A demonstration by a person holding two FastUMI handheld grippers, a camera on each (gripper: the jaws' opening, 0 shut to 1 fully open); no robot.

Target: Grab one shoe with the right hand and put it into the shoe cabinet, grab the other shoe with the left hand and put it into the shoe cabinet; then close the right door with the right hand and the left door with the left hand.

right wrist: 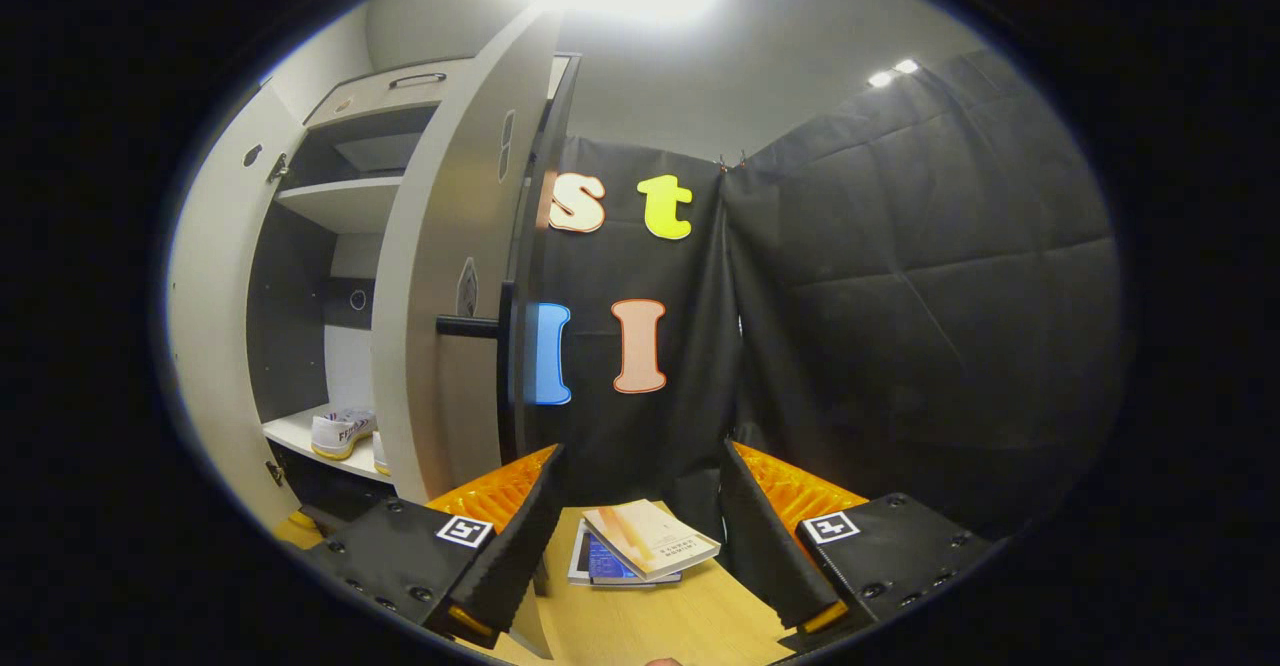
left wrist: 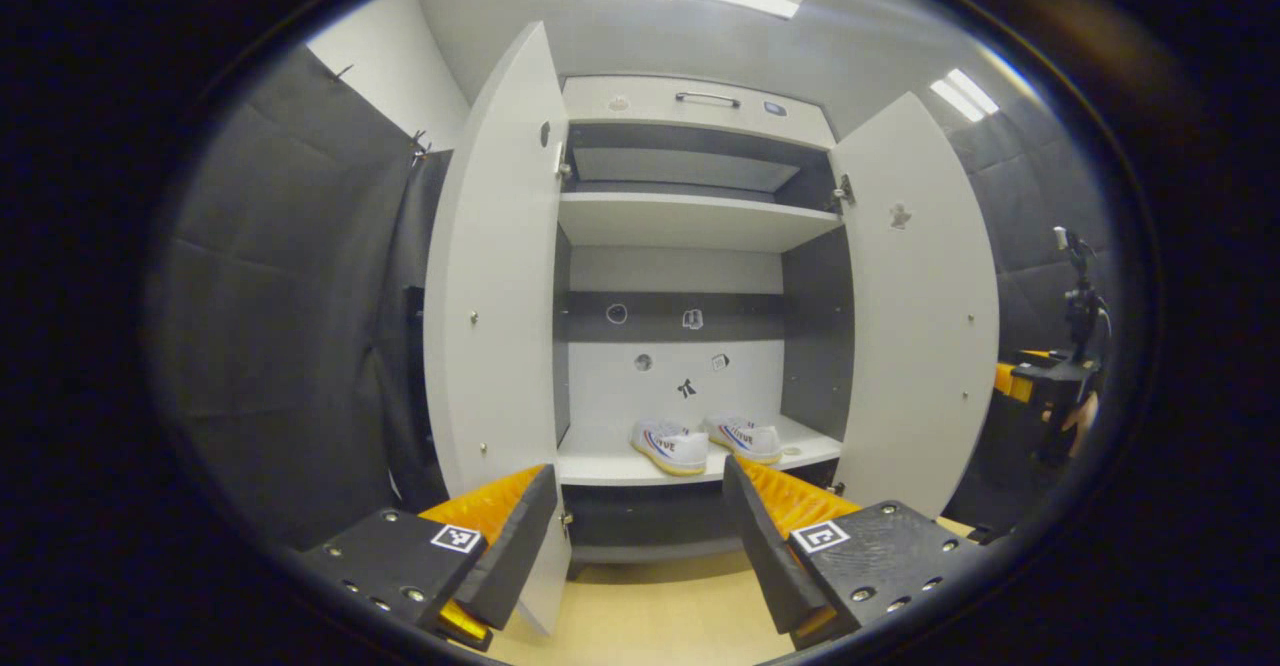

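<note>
Two white shoes, one (left wrist: 671,445) beside the other (left wrist: 746,437), rest side by side on the lower shelf (left wrist: 600,466) of the white shoe cabinet. Both doors stand wide: the left door (left wrist: 495,326) and the right door (left wrist: 920,306). My left gripper (left wrist: 640,536) is open and empty, facing the cabinet from a little way back. In the right gripper view, my right gripper (right wrist: 640,536) is open and empty, close beside the right door (right wrist: 440,286) near its black handle (right wrist: 470,326); a shoe (right wrist: 340,433) shows inside. The right gripper (left wrist: 1045,381) appears at the far right of the left gripper view.
Upper shelves (left wrist: 690,218) and a top drawer (left wrist: 700,101) sit above the shoes. Books (right wrist: 640,544) lie on the wooden floor (right wrist: 690,621) by the black padded wall (right wrist: 920,296). Dark padded wall (left wrist: 290,326) lies left of the cabinet.
</note>
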